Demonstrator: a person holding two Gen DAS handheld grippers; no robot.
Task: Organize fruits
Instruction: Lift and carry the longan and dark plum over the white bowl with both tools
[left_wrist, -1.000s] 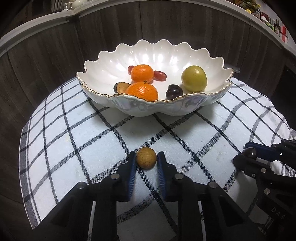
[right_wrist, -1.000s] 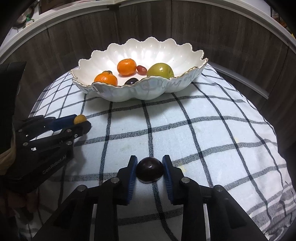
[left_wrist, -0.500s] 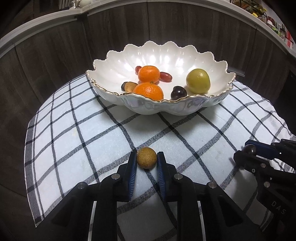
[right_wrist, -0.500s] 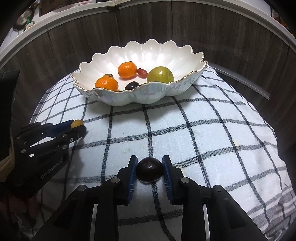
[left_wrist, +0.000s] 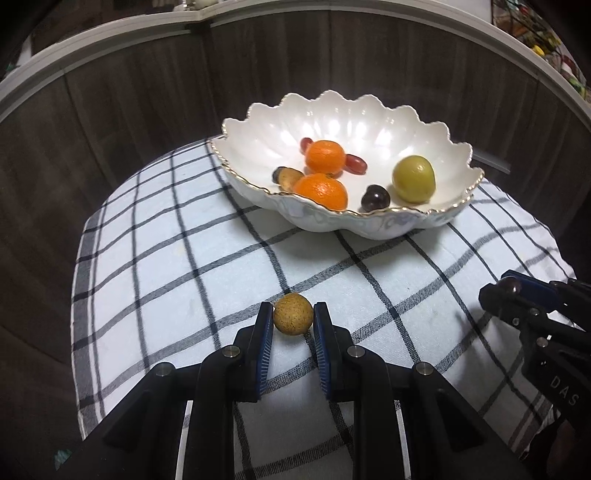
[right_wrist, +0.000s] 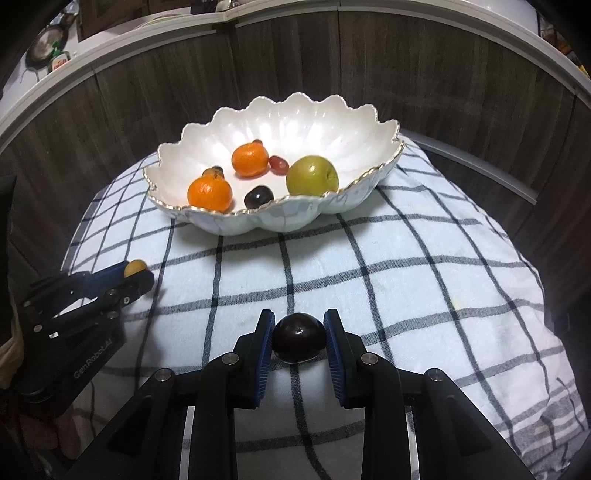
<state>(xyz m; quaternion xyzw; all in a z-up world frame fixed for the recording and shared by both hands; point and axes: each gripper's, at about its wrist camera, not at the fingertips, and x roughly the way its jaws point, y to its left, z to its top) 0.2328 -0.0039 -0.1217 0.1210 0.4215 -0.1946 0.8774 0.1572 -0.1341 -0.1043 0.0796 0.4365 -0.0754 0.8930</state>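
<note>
Had the left gripper (left_wrist: 293, 320) clamped on a small speckled tan fruit (left_wrist: 293, 319), blue pads pressed against both sides of it, held over the checked cloth (left_wrist: 177, 280). Same deal on the right: right gripper (right_wrist: 299, 341) squeezed shut around a dark plum (right_wrist: 298, 342), also over the cloth and short of the bowl. Saw each gripper poking into the other one's view from the side, well apart, both with their fruit pinched at the tips.

Further back on the cloth sat the white scalloped bowl (right_wrist: 343, 206) with a gold rim. Already had two oranges (right_wrist: 209, 194) in it, plus a green fruit (right_wrist: 312, 180), a dark grape (right_wrist: 258, 196) near the front rim, a couple of red grapes (left_wrist: 355, 164) and a brownish piece (left_wrist: 287, 176) tucked behind the nearer orange. Dark wood panelling (left_wrist: 110, 122) behind everything.
</note>
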